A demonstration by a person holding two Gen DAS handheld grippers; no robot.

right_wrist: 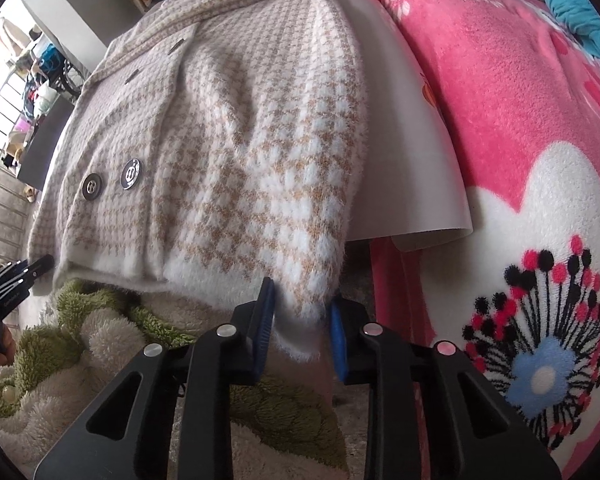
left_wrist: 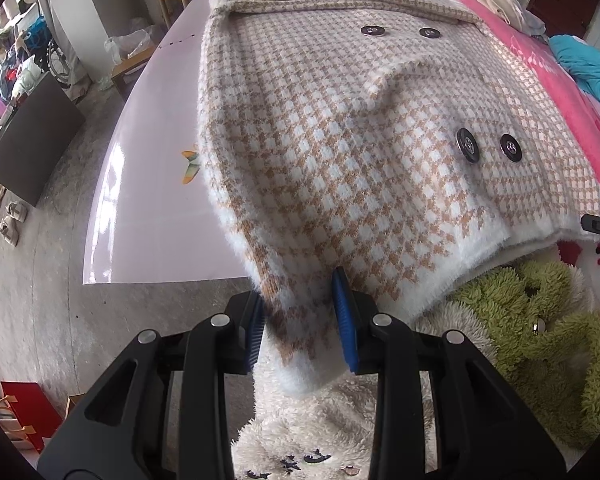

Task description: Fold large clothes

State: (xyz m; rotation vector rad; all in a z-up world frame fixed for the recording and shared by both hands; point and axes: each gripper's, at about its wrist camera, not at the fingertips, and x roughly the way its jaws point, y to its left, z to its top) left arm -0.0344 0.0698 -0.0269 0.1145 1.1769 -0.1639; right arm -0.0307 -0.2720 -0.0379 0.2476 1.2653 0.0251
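A fuzzy beige-and-white houndstooth coat (left_wrist: 340,120) with dark round buttons (left_wrist: 466,145) lies front-up on a pale pink sheet (left_wrist: 152,160). My left gripper (left_wrist: 300,292) is shut on the coat's near left hem corner, with fabric pinched between the blue pads (left_wrist: 346,320). In the right wrist view the same coat (right_wrist: 220,140) spreads away from me. My right gripper (right_wrist: 300,296) is shut on the near right hem corner, whose white fringe bunches between the pads. The left gripper's tip (right_wrist: 16,280) shows at that view's left edge.
A green and cream fluffy garment (left_wrist: 540,320) lies under the near hem. A pink flowered blanket (right_wrist: 500,100) covers the bed to the right, with a blue cloth (left_wrist: 588,68) beyond. Left of the bed is concrete floor with a dark board (left_wrist: 36,144) and a red bag (left_wrist: 24,412).
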